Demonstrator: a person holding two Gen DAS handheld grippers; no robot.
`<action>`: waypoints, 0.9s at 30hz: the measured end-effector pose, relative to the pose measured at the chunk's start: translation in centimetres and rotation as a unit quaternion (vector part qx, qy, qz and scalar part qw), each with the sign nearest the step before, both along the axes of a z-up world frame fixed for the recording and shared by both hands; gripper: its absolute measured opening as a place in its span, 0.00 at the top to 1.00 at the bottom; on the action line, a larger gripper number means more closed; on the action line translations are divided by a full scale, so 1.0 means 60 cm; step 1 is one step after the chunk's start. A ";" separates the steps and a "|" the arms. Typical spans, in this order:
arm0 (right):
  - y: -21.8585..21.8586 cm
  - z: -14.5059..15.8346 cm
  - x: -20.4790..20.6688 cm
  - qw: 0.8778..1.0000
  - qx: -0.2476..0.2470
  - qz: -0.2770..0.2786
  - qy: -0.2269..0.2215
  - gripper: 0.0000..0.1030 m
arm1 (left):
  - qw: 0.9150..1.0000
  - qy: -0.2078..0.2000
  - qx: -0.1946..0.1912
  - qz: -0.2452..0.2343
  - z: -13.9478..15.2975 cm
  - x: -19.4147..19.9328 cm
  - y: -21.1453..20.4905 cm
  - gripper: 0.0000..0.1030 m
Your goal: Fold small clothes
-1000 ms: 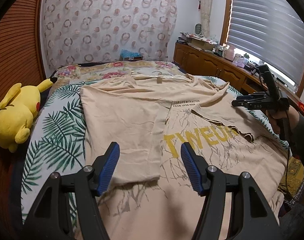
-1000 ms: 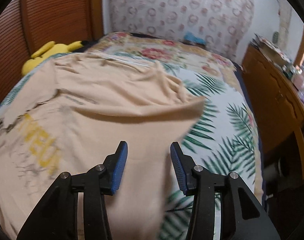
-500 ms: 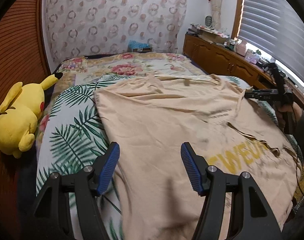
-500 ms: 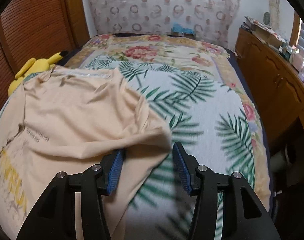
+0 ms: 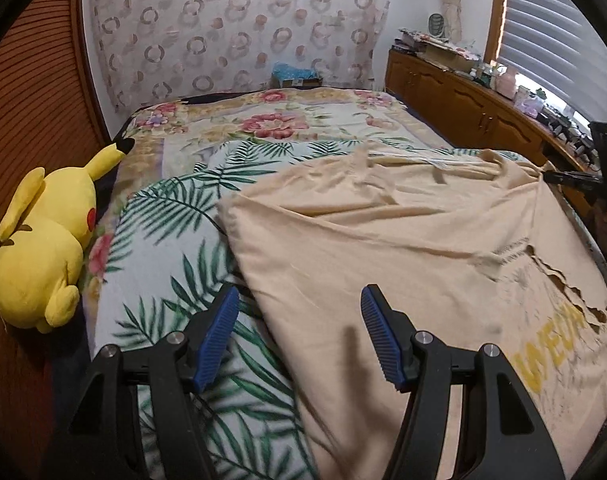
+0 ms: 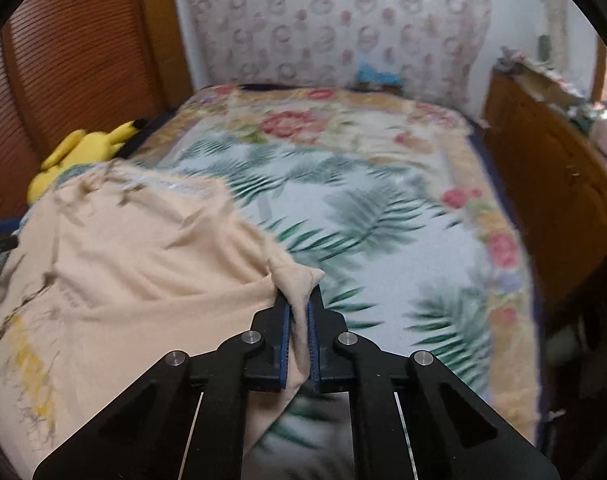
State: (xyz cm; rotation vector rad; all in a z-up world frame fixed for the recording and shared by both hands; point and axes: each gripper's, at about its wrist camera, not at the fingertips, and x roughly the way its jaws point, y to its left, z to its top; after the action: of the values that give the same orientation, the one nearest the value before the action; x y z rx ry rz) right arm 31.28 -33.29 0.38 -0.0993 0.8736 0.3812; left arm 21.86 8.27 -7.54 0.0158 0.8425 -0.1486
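- The beige T-shirt point(image 5: 383, 240) lies spread on the palm-leaf bedspread point(image 5: 163, 248), partly folded over itself, its yellow lettering point(image 5: 551, 352) showing at the near right.
- The right gripper point(image 6: 299, 312) has just snapped closed on a bunched edge of the shirt; the cloth is squeezed between its 2 blue pads point(image 6: 285, 340).
- The left gripper point(image 5: 299, 320) hangs above the shirt's left edge, its jaws apart, with nothing between them.
- A yellow plush toy point(image 5: 43, 240) rests at the bed's left side.
- A wooden cabinet point(image 5: 463, 104) runs along the right wall.
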 end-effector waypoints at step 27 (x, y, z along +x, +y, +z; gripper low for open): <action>-0.001 -0.039 0.021 1.000 0.004 0.005 0.024 0.93 | 0.998 0.045 -0.041 -0.004 -0.019 0.126 0.062 0.58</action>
State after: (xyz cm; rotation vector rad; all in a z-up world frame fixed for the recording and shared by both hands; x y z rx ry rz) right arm 32.57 -33.34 -1.97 -0.0876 0.9196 0.3969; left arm 29.42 11.98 -8.66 -0.0658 0.9253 -0.1921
